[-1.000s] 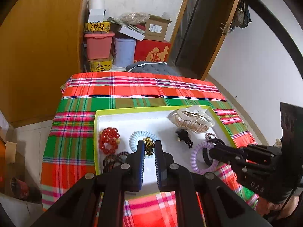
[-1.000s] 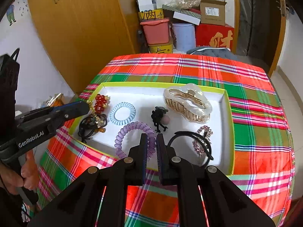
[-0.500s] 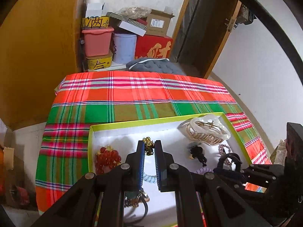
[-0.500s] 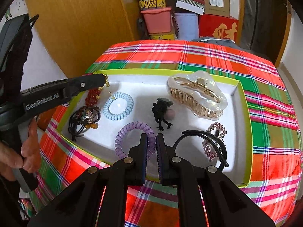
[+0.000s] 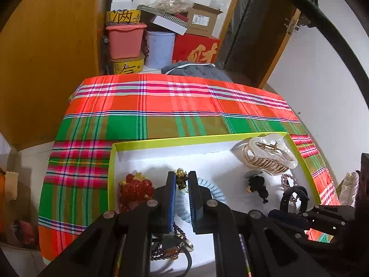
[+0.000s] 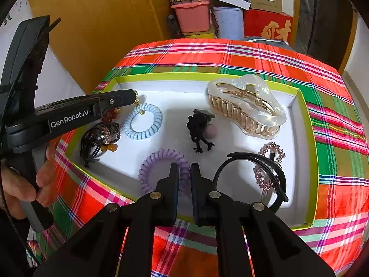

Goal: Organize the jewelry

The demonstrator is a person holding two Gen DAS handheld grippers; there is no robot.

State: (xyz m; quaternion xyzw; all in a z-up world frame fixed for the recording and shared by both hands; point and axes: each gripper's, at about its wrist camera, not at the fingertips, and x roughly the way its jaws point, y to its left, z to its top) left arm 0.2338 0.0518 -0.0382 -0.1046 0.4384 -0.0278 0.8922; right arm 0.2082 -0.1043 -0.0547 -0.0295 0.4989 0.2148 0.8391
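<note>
Fig. Both wrist views, tray of hair accessories on plaid cloth. L gripper (image 5: 182, 181) is clamped on a small gold bead charm (image 5: 181, 180), held over the far-left part of the tray (image 5: 161, 142), above the blue coil hair tie (image 6: 143, 122) and beside the red bead cluster (image 5: 136, 188). R gripper (image 6: 184, 175) is empty, jaws opening with a narrow gap; the purple coil hair tie (image 6: 159, 161) lies flat on the tray floor directly ahead of and just below its tips, near rim passing between them. The ring has no long axis, so any approach across its near arc should do; R hand is clearly nearer it than L. Black headband (image 6: 249, 161) lies just to the right.

Vs. 1 s ago: L gripper has carried the charm toward the tray's far-left corner; R gripper has sunk toward the purple tie and begun to part.
</note>
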